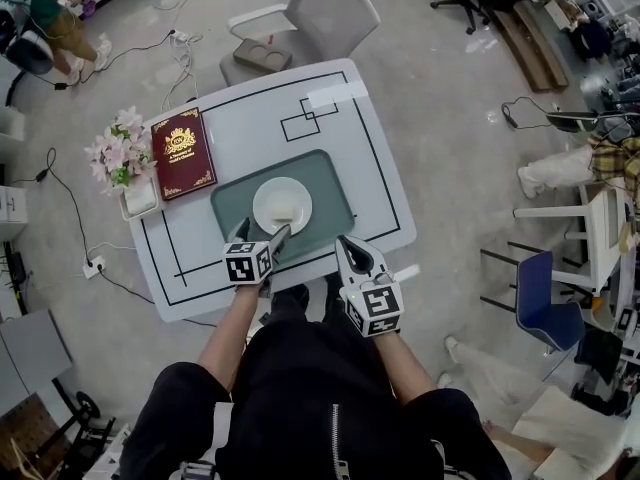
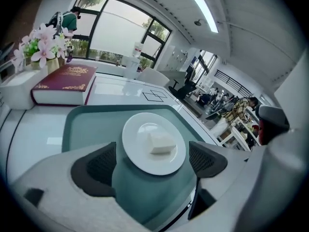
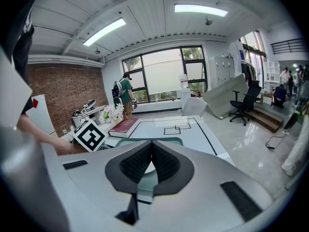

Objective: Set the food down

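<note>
Set-down looks done: white food block (image 2: 161, 144) rests on the plate (image 2: 137, 129) on the green mat (image 2: 87, 124), left gripper (image 2: 153, 159) spread wide, gripping nothing, right gripper (image 3: 152, 162) clenched empty; next, likely, back left away without nudging the rim.

Open-plan test lab in an office hall

A white table (image 1: 250, 118) marked with black tape lines stands on a bare polished floor (image 1: 440, 78), where loose cables (image 1: 507, 114) and a power strip (image 1: 92, 266) lie. Around it are a brick wall (image 3: 63, 93), tall windows (image 3: 164, 79), strip ceiling lights (image 3: 200, 9), a swivel chair (image 3: 241, 103) and another person (image 3: 126, 93).
</note>
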### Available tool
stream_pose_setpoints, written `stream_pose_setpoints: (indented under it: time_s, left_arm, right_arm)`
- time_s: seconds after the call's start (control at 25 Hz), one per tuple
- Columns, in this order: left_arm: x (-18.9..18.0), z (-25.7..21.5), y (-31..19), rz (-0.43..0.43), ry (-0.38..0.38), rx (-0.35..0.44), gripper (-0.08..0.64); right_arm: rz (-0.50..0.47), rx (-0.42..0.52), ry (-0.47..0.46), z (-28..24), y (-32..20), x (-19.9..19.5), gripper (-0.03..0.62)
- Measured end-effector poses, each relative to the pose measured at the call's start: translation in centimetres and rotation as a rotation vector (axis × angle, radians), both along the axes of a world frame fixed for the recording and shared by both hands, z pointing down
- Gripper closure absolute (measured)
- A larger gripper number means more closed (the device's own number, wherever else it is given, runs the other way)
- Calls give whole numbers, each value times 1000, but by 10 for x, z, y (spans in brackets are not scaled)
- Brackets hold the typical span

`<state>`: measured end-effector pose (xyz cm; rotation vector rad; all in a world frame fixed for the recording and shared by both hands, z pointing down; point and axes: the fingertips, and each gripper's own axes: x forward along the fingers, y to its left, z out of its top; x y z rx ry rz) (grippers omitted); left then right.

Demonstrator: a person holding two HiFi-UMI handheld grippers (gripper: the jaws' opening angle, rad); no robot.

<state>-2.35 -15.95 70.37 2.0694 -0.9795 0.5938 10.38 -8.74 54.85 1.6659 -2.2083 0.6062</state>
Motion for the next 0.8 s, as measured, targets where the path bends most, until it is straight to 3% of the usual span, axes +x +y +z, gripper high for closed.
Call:
stream_pose_setpoints:
  time_s: [0.2, 0.48, 0.72, 0.8]
  left_arm:
    - [-12, -32, 0, 13, -11, 126, 106]
    - [-34, -90, 1, 13, 30, 315, 107]
    - [-49, -114, 12, 43, 42, 369, 120]
    - [-52, -122, 19, 60, 52, 393, 196]
  right_arm:
    - [-22, 12, 7, -3, 0, -8, 583]
    - [-56, 46, 11, -18, -1, -30, 583]
    - [-70, 46, 48, -21, 1, -46, 583]
    - [-76, 43, 58, -23, 4, -51, 583]
